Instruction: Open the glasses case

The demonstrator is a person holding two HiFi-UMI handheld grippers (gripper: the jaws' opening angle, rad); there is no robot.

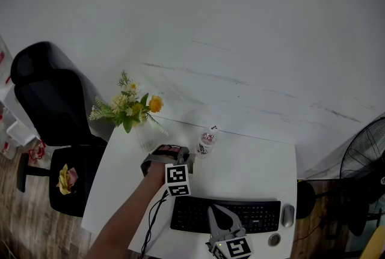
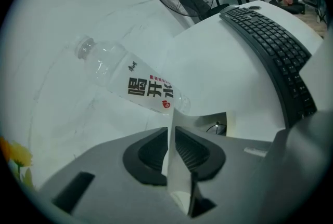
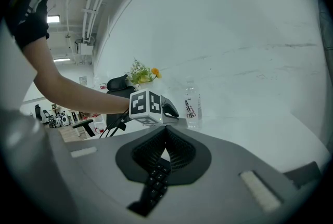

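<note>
I cannot make out the glasses case with certainty in any view. In the head view a small dark and pinkish object (image 1: 170, 149) lies right at the tip of my left gripper (image 1: 163, 158), near the table's back edge. In the left gripper view the left gripper (image 2: 170, 151) has its pads pressed close, with only a thin white strip showing between them; whether that strip is table or a held thing is unclear. My right gripper (image 1: 216, 213) hovers over the black keyboard (image 1: 252, 216), shut and empty (image 3: 165, 141).
A clear water bottle (image 1: 206, 142) (image 2: 130, 85) (image 3: 192, 105) stands just beyond the left gripper. A vase of flowers (image 1: 129, 109) sits at the table's back left. A mouse (image 1: 289, 214) lies right of the keyboard. A black chair (image 1: 51, 113) and a fan (image 1: 367, 161) flank the white table (image 1: 252, 161).
</note>
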